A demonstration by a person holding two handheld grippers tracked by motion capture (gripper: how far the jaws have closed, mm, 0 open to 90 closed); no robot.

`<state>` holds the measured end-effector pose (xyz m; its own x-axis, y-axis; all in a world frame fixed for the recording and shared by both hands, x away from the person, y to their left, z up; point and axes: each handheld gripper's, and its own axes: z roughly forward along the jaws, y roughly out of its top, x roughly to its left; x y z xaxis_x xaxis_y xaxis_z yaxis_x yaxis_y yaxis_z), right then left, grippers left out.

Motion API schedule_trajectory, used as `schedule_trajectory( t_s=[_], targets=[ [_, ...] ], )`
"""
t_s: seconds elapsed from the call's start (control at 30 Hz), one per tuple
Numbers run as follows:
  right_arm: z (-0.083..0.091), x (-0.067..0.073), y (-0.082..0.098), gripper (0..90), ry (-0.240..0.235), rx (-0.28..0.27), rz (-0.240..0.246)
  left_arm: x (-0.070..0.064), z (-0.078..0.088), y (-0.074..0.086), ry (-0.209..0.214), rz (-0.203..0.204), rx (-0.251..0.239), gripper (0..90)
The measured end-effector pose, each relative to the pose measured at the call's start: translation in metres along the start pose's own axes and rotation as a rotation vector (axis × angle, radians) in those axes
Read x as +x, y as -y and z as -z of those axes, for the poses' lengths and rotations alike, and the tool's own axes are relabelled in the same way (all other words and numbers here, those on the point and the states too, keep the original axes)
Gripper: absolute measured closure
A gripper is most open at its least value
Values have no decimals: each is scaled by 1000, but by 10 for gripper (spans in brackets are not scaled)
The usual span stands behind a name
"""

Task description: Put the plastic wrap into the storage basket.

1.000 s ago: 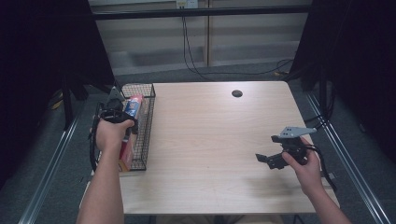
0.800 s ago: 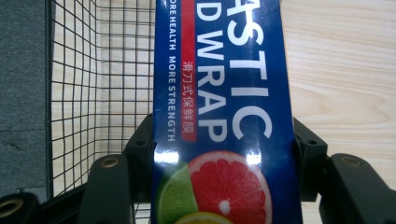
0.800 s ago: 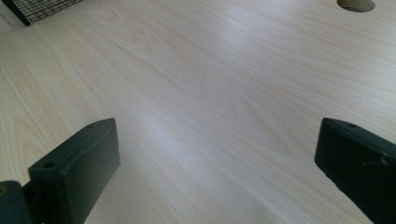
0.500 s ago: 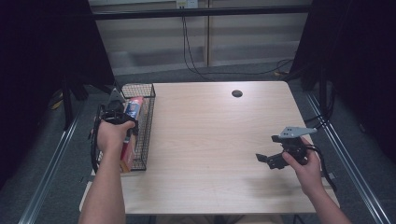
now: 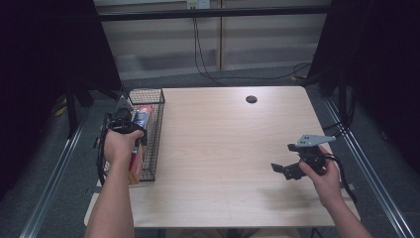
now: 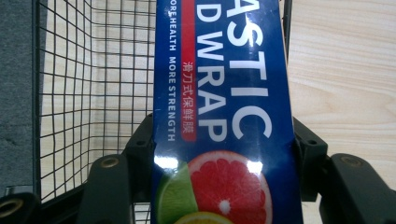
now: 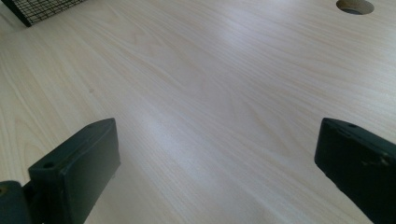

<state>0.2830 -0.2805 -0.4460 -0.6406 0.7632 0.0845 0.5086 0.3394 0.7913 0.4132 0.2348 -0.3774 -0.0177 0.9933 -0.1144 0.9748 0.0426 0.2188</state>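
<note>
Barely anything's moved since a second ago; we've still got the left gripper (image 5: pixel 130 126) clamped on the plastic wrap box (image 6: pixel 222 116) over the wire basket (image 5: pixel 153 134) at the table's (image 5: pixel 223 148) left edge. Right gripper (image 7: pixel 219 172) hangs wide open near the right edge.

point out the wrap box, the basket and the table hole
wrap box (image 6: pixel 224 116), left gripper view, blue printed face
basket (image 5: pixel 157 130), high view, right wire wall
table hole (image 5: pixel 251 99), high view, its centre

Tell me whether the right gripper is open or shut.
Open. The right gripper has its two black jaws set wide apart, with bare table showing between them and nothing held.
</note>
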Motion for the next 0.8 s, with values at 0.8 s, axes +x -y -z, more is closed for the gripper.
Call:
schedule_trajectory(
  t_s=[0.8],
  targets=[
    [0, 0, 0, 0, -2, 2, 2, -5, -10, 2, -13, 0, 15, 415]
  ],
)
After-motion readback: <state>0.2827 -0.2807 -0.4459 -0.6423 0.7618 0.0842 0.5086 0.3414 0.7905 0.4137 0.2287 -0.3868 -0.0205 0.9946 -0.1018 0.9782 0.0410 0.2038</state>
